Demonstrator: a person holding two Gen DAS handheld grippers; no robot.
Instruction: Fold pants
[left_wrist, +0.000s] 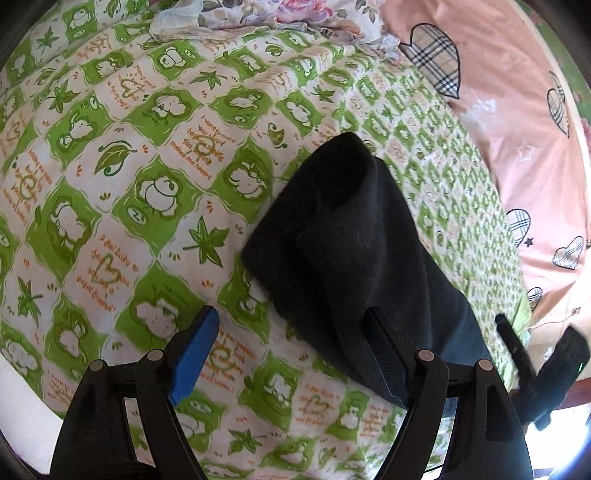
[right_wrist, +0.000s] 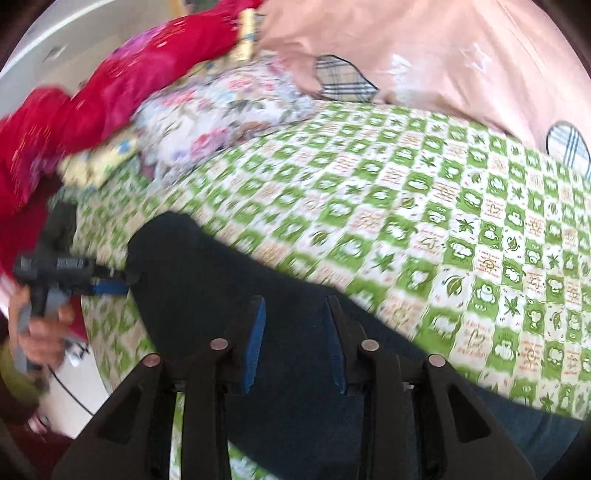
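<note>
Green-and-white printed bedsheet (left_wrist: 110, 192) under everything, dark pants (left_wrist: 354, 251) folded over and lying on it, my left gripper (left_wrist: 291, 350) jaws wide apart beside their edge, my right gripper (right_wrist: 295, 343) jaws parted above them, gripping nothing

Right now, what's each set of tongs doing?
Left tongs: open wide, holding nothing; dark pants lie beside the right finger.
Right tongs: partly open above the pants, gripping nothing.
</note>
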